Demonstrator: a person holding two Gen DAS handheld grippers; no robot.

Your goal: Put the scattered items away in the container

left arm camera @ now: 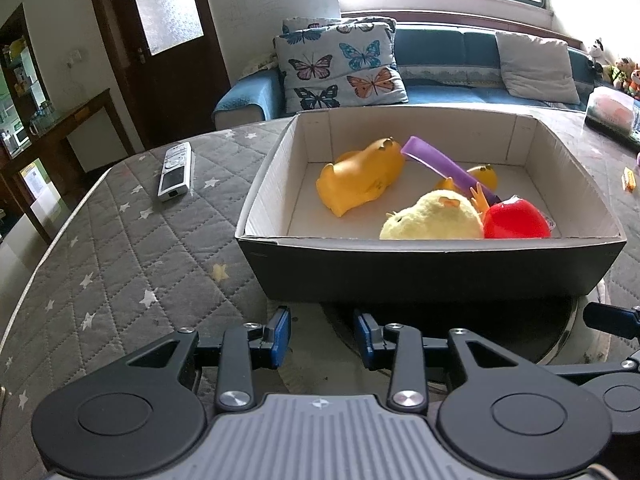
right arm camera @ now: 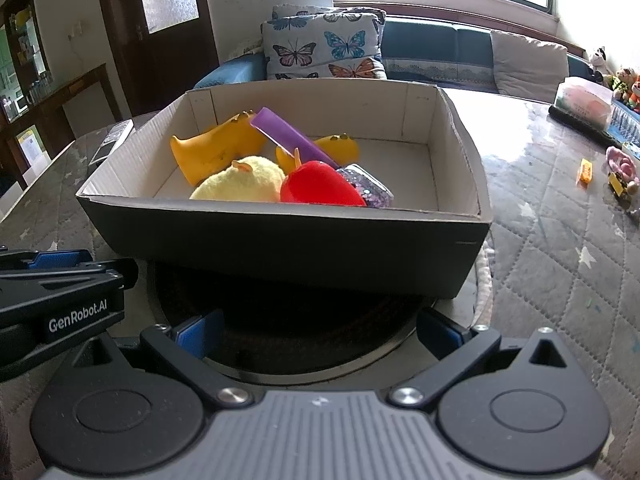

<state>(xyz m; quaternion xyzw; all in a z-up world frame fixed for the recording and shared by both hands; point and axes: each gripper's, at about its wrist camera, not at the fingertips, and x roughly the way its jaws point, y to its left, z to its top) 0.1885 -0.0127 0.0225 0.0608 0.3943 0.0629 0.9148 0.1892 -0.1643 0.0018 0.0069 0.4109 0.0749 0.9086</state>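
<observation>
Remote control (right arm camera: 112, 140): largely hidden behind box (right arm camera: 280, 236) wall, right view. Smaller yellow toy (left arm camera: 482, 176): mostly covered by purple strip (left arm camera: 448, 168). Small items at counter's right edge (right arm camera: 622, 176): too small to identify.

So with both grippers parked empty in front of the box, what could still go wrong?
1. The remote control left of the cardboard box and the small toys to its right remain outside; the tidy may end incomplete.
2. The purple stick leans on the heap of toys and could slide.
3. The box overhangs a round dark mat; pushing its wall might shift it.
</observation>
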